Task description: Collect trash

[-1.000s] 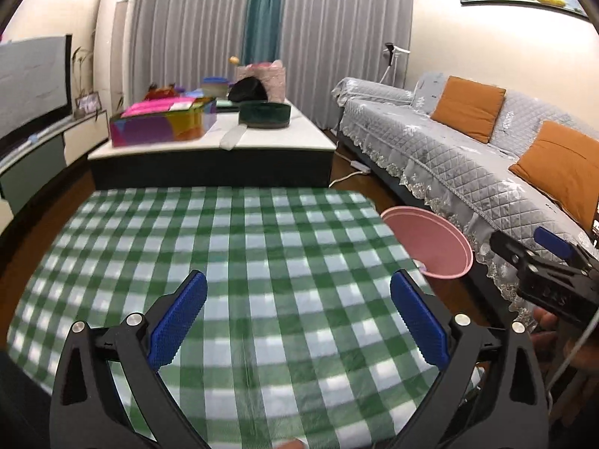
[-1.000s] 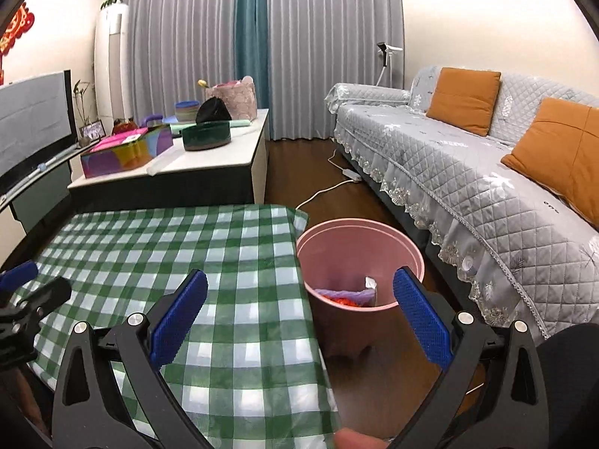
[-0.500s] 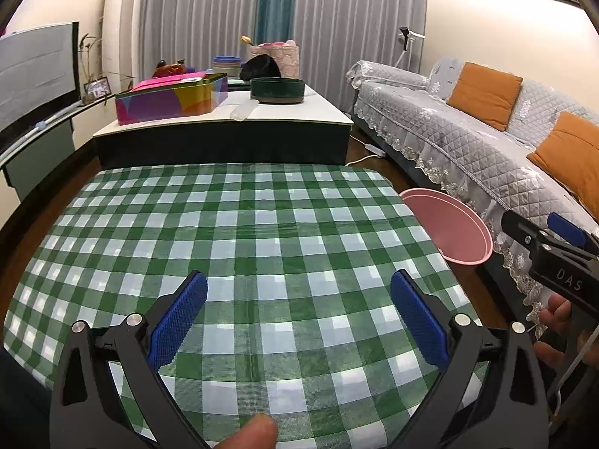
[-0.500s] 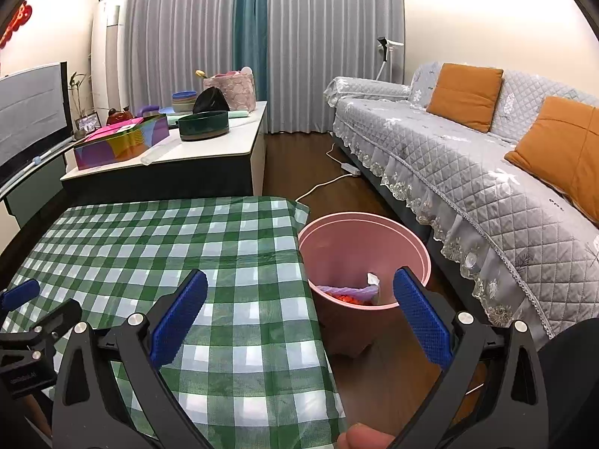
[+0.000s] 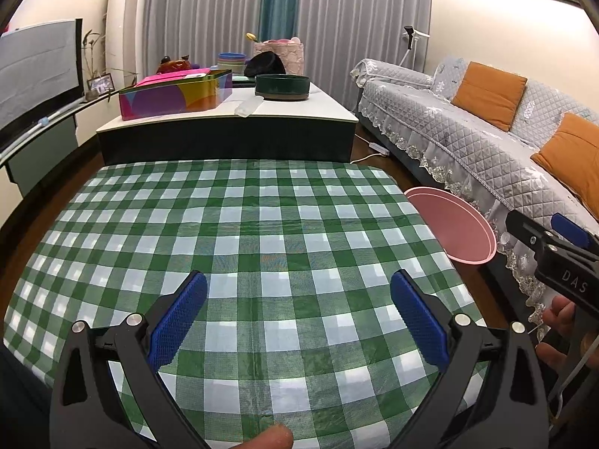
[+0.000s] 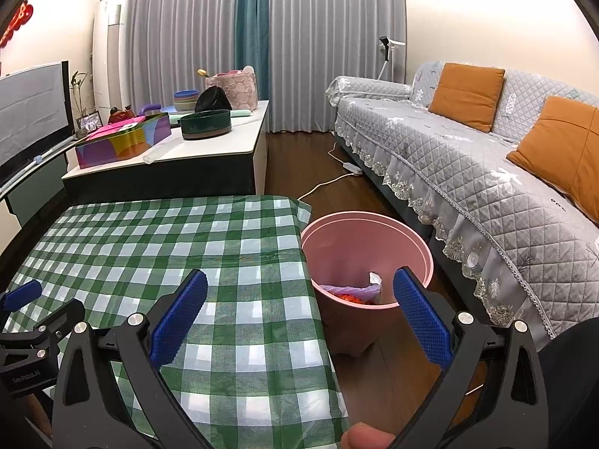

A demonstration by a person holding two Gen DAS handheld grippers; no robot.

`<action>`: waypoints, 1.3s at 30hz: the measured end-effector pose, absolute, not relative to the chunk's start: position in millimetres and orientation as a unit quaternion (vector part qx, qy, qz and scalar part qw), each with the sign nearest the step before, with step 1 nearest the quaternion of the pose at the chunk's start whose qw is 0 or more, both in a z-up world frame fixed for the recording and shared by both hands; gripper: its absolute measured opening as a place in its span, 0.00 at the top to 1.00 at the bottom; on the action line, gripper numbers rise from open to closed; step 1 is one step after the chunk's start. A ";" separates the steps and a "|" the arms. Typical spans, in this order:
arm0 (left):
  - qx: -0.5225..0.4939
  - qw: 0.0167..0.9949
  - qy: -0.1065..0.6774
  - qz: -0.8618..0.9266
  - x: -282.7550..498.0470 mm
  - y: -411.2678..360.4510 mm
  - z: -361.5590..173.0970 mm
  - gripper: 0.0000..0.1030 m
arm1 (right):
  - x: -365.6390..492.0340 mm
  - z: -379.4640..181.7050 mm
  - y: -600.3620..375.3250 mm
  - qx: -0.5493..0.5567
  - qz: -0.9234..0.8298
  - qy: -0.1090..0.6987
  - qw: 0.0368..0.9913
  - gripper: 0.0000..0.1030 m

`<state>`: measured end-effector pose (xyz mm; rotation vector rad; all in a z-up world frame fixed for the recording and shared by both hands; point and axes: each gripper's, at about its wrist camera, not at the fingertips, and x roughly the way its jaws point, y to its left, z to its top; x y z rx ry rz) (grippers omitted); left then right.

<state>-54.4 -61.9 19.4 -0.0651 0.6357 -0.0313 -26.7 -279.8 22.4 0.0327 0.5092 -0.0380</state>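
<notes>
A pink bin point(image 6: 365, 254) stands on the floor at the right edge of the green checked table point(image 6: 149, 247); it also shows in the left wrist view point(image 5: 449, 224). Purple, orange and white trash point(image 6: 353, 292) lies at its bottom. My left gripper point(image 5: 298, 312) is open and empty above the tablecloth point(image 5: 243, 243). My right gripper point(image 6: 299, 312) is open and empty, spanning the table's right edge and the bin. Each gripper shows at the side of the other's view: the right one point(image 5: 550, 247), the left one point(image 6: 33, 321).
A grey sofa point(image 6: 468, 164) with orange cushions runs along the right. A low white-topped table point(image 6: 168, 153) behind holds a colourful box point(image 6: 123, 144), a dark green bowl point(image 6: 206, 123) and other items. A power strip and cord point(image 6: 337, 176) lie on the wooden floor.
Both grippers have pulled back and risen a little, so more of the table and room shows. Both stay open and empty.
</notes>
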 end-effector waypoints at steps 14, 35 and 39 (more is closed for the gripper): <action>-0.032 0.949 0.312 -0.016 -54.5 -61.9 19.2 0.08 | -25.8 23.1 -275.7 0.016 -0.017 0.253 0.967 0.05; -0.031 0.949 0.315 -0.016 -54.8 -62.3 19.2 0.08 | -25.6 23.1 -274.7 0.016 -0.018 0.253 0.967 0.05; -0.031 0.949 0.314 -0.016 -54.8 -62.4 19.0 0.08 | -25.2 23.3 -274.0 0.016 -0.017 0.253 0.967 0.05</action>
